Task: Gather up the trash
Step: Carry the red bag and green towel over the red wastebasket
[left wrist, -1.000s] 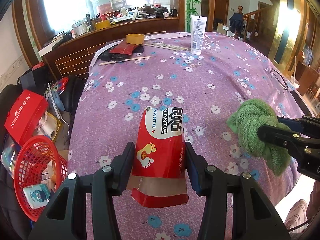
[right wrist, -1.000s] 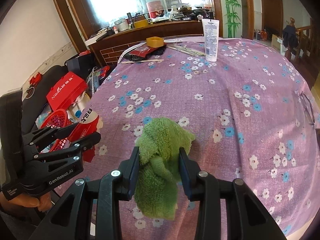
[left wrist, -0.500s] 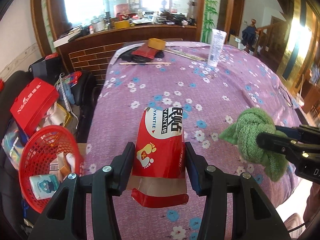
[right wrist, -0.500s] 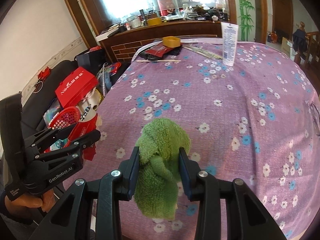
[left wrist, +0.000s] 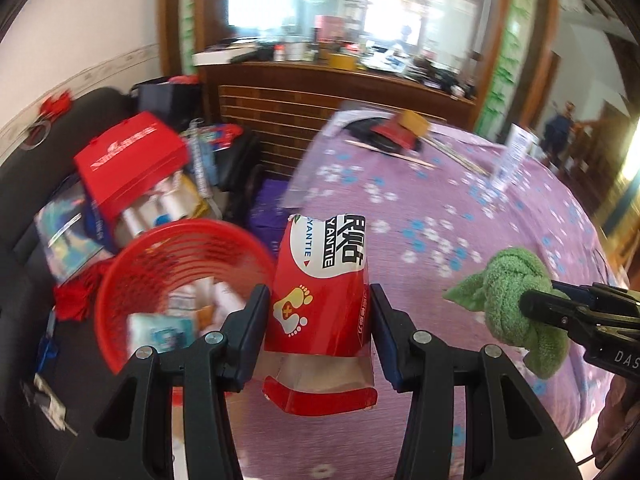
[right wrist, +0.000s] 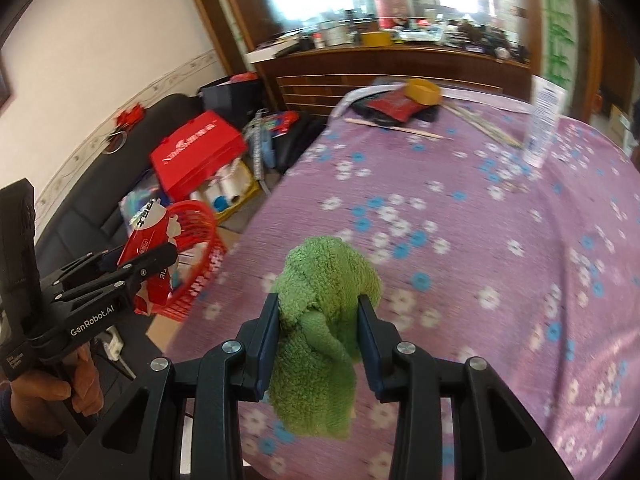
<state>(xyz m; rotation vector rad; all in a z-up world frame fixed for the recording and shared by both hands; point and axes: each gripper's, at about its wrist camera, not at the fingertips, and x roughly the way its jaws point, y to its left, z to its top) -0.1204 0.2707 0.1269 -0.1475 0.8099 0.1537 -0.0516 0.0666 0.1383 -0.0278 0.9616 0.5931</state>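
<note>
My left gripper (left wrist: 318, 300) is shut on a torn red and white package (left wrist: 322, 300) and holds it in the air at the table's left edge, beside a red mesh basket (left wrist: 120, 276) on the floor that holds several bits of trash. In the right wrist view the left gripper (right wrist: 154, 258) and the package (right wrist: 150, 232) hang just in front of the basket (right wrist: 200, 256). My right gripper (right wrist: 318, 312) is shut on a green cloth (right wrist: 324, 280), held above the purple flowered tablecloth (right wrist: 480, 220). The cloth also shows in the left wrist view (left wrist: 512, 292).
A red box (left wrist: 128, 160) and clutter lie on the black sofa left of the table. At the table's far end are a yellow tape roll (right wrist: 422, 92), a red packet (right wrist: 390, 104), sticks and a white tube (right wrist: 542, 120). A wooden counter stands behind.
My left gripper has swung left with the package, from over the table to its left edge by the red basket. The right gripper has also turned left with the cloth.
</note>
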